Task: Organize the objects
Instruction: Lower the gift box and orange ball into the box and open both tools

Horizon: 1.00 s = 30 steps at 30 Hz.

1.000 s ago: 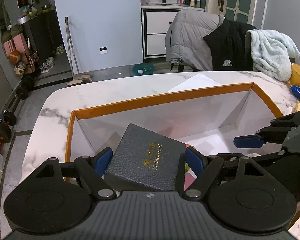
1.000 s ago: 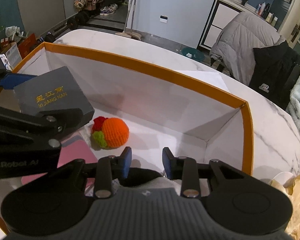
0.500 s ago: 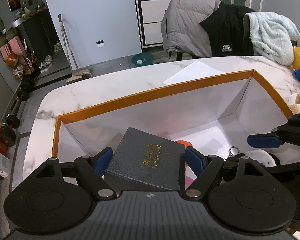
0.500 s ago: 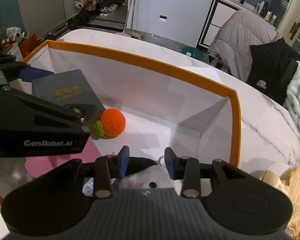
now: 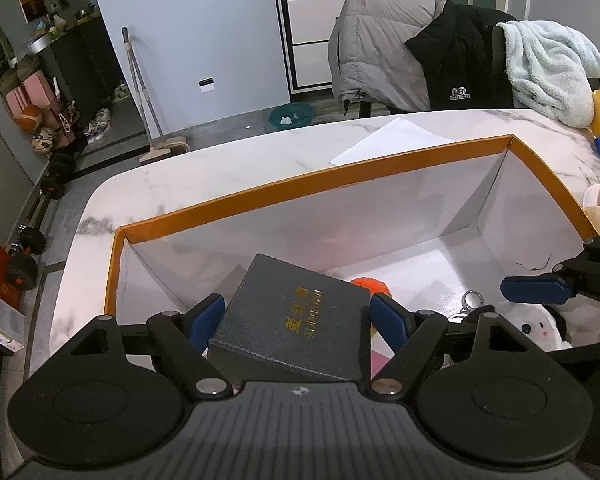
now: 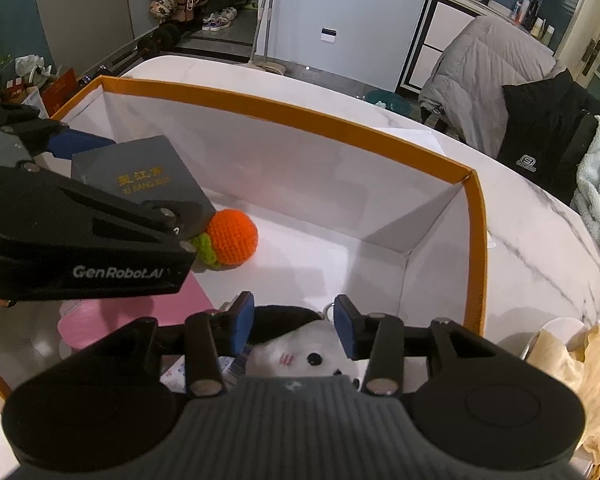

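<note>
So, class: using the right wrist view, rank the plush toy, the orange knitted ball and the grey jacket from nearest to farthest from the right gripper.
1. Plush toy, between the right gripper's fingers.
2. Orange knitted ball, ahead-left in the box.
3. Grey jacket, beyond the table, upper right.

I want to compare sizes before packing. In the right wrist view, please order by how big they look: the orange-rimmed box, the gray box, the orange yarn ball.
1. orange-rimmed box, by far the largest; it holds the other two.
2. gray box, held in the left tongs.
3. orange yarn ball, smallest, though not much smaller.
</note>
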Motion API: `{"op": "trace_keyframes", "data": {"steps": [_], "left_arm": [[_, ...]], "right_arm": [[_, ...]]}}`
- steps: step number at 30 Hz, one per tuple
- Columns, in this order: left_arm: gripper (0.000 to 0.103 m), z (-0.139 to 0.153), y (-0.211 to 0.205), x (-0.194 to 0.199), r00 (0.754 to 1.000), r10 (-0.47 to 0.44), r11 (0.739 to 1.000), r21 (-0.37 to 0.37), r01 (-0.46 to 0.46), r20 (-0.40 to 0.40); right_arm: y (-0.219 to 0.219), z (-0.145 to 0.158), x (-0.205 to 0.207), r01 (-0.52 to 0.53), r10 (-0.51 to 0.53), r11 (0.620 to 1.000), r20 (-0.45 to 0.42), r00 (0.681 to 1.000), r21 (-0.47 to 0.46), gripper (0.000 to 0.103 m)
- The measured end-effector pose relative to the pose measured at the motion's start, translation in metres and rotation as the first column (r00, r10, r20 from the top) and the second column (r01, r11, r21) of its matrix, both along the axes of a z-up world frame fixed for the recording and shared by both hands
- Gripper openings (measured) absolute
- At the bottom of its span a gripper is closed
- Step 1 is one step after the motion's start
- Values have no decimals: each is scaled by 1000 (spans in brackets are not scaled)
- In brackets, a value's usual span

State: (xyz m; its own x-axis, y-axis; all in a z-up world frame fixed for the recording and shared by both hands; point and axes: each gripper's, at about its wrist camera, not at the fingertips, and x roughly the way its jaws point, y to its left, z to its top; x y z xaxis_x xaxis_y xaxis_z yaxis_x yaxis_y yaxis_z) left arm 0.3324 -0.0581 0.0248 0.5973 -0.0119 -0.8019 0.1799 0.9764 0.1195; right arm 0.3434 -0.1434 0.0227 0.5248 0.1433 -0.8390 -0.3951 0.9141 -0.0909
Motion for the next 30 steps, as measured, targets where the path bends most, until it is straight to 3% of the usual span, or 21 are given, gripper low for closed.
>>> {"op": "trace_keyframes", "data": {"steps": [5,15,30], "left_arm": [[94,-6,-4,1,1000,4,999,47,-2,-31],[94,1,4,-7,999,36,999,-15,-36,-40],[94,30,2,-40,999,29,998,-60,-27,26]], "right_arm": [[1,-1,-3,-7,7,1000,0,1000,-4,50],[1,2,-9,-9,9,1000,8,1000,-7,55],[-3,27,-36,-7,7,1000,60,998,2,61]]}}
